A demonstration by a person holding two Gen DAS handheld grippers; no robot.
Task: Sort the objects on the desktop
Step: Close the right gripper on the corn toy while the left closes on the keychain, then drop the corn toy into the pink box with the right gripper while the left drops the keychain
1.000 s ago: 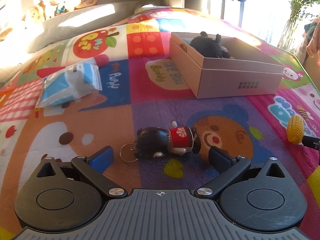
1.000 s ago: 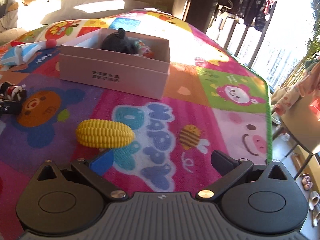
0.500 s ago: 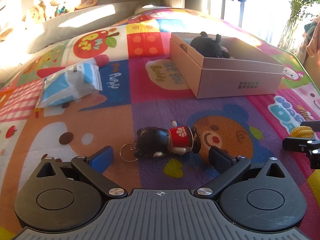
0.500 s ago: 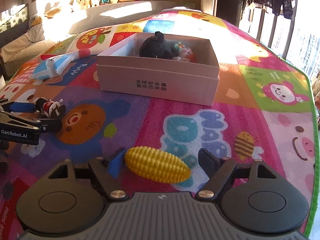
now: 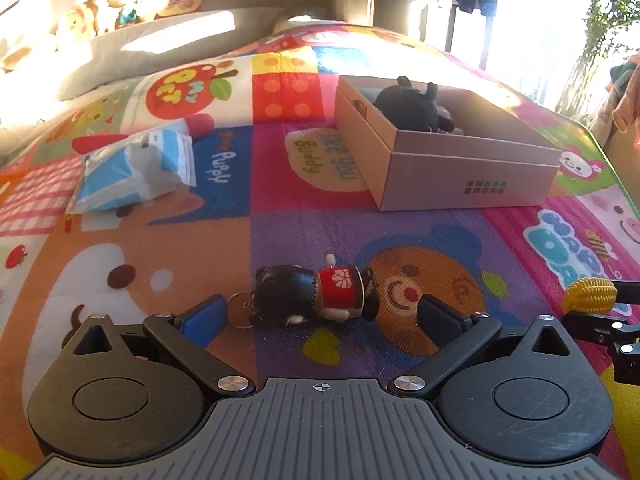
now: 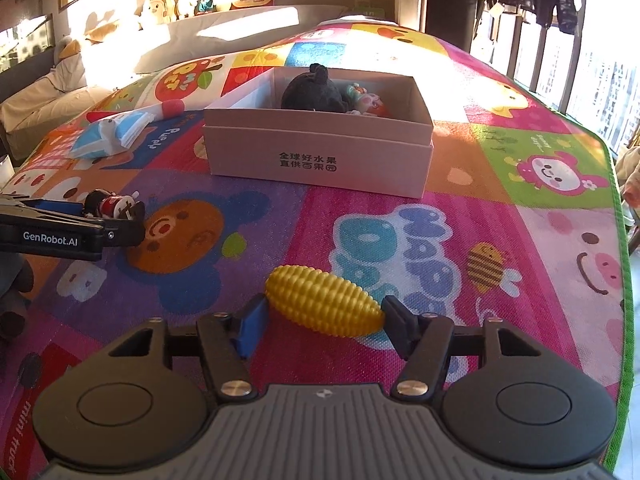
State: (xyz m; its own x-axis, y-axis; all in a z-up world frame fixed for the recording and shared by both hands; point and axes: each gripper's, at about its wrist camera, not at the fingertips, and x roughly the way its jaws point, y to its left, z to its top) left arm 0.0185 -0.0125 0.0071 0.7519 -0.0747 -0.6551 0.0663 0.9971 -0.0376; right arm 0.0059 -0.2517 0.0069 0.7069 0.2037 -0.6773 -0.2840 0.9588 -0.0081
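Observation:
A yellow corn toy (image 6: 324, 300) lies on the colourful play mat (image 6: 400, 224), lengthwise between the fingers of my right gripper (image 6: 324, 314). Its jaws are closing and the pads touch both ends of the corn. The corn (image 5: 590, 289) and that gripper (image 5: 596, 312) also show at the right edge of the left wrist view. A small black doll keychain with a red middle (image 5: 316, 294) lies on its side on the mat between the fingers of my open left gripper (image 5: 320, 312), untouched. The pink cardboard box (image 6: 320, 168) stands behind, open-topped.
The box (image 5: 468, 176) holds a black plush (image 5: 408, 106) and a small colourful toy (image 6: 366, 102). A blue-and-white tissue pack (image 5: 136, 168) lies at the left. My left gripper (image 6: 116, 218) reaches in from the left. The mat's green edge (image 6: 624, 280) runs along the right.
My right gripper swung left to bring the corn between its fingers, and the jaws narrowed onto its ends. The left gripper and the doll stayed where they were.

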